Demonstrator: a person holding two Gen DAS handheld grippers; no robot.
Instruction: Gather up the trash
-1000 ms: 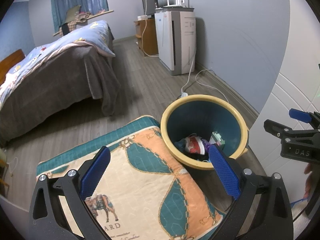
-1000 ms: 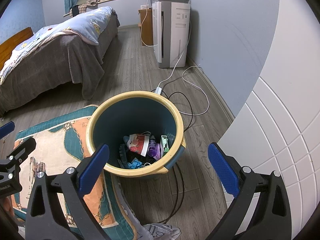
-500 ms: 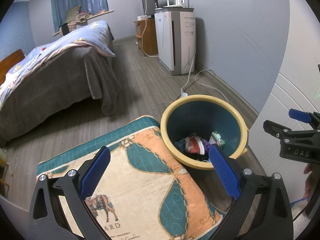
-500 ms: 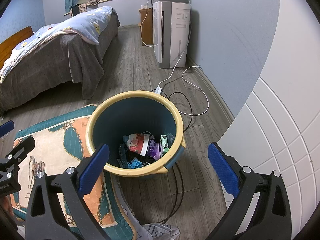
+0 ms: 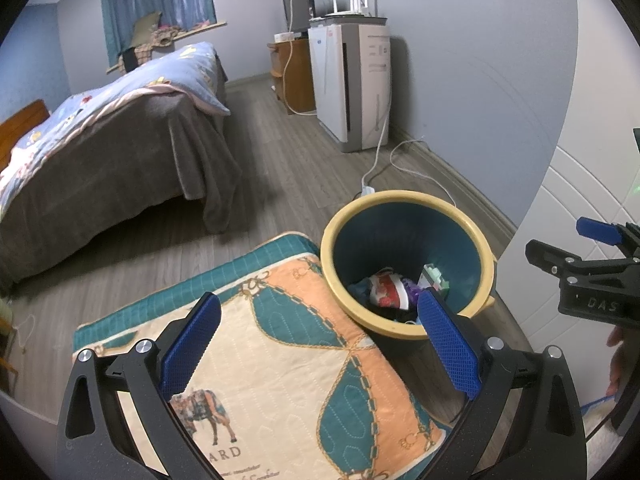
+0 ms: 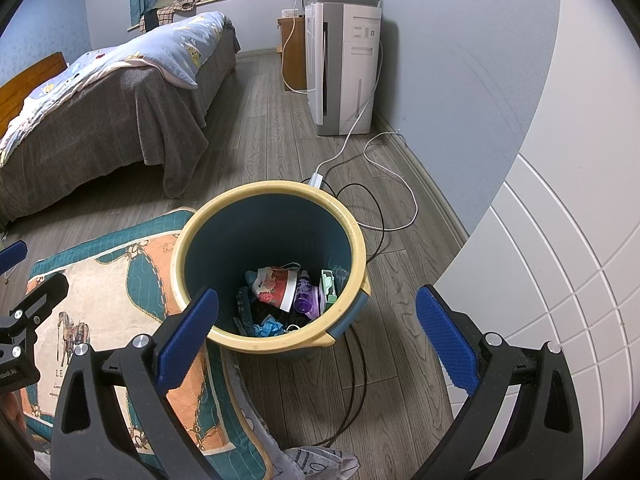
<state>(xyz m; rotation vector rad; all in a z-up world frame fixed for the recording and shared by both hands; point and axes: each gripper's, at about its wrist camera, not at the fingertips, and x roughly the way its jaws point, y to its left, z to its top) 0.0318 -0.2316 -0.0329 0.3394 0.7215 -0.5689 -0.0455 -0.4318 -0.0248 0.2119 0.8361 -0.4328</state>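
I look across a grey wood-plank floor [image 6: 276, 128] toward a bed [image 5: 100, 140] with a brown cover and pale blue quilt. Blue curtains [image 5: 160, 12] hang over the far window (dim, cool light). A white appliance [image 6: 344, 68] stands against the bluish-grey wall [image 5: 460, 72].

We can read very little. On the patterned mat [image 5: 280, 380], under the printed horse [image 5: 206, 416], the letters "ARD" show in the left wrist view, the start of the word hidden behind the left gripper [image 5: 318, 342]; a finer line beneath is too small to read. The right wrist view shows only "LE" there. The right gripper [image 5: 592, 280], at the right edge, bears raised letters "DAS". Markings on the white air purifier [image 6: 352, 60] stay illegible.
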